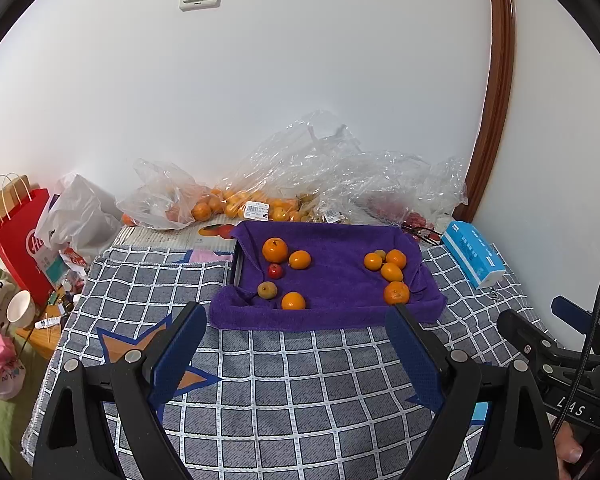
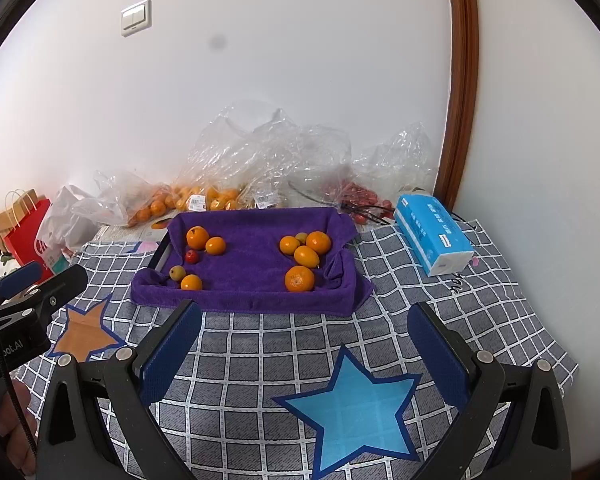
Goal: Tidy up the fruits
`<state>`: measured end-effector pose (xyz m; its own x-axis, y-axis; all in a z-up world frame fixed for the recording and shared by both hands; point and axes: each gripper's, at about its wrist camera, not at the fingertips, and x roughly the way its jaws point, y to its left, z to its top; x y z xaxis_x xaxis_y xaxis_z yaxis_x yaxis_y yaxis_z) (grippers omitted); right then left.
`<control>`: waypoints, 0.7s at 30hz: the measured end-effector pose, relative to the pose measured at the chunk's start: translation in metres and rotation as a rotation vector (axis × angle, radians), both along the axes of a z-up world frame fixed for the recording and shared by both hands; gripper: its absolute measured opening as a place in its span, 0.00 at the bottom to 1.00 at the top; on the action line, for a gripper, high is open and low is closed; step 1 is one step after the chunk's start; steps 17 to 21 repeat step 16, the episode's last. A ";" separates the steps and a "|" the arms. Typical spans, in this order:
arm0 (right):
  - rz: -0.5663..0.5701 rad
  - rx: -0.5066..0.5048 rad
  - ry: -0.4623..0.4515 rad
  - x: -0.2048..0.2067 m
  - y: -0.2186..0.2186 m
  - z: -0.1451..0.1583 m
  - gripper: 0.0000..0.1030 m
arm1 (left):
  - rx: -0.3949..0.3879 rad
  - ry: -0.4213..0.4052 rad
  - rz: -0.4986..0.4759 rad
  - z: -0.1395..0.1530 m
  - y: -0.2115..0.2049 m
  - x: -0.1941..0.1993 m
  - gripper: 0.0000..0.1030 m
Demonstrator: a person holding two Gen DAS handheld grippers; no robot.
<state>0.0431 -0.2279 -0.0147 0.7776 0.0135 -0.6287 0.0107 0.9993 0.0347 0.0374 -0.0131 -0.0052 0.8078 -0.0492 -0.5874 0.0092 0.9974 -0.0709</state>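
Grippers: left gripper [image 1: 296,312] and right gripper [image 2: 304,312] gape empty, short of purple towel-lined tray [image 2: 256,296].
Fruit: round orange citrus [image 2: 299,278] clustered at both tray ends.

White lettering "GenRobot.AI" runs along the black body of the left tool [image 2: 40,280], seen at the left edge of the right wrist view, with a cable partly covering the middle letters. In the left wrist view the black body of the right tool [image 1: 556,312] carries white letters that look like "LAS", partly cut off. The red paper gift bag [image 1: 18,244] bears a large white letter, perhaps "H". Print on the blue tissue pack [image 2: 432,232] and the white barcode sticker on the plastic bag [image 1: 257,211] is too small to read.
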 end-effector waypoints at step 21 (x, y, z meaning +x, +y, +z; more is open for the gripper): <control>0.007 0.001 -0.001 0.000 0.002 -0.001 0.99 | 0.001 -0.002 0.005 0.000 0.000 0.000 0.88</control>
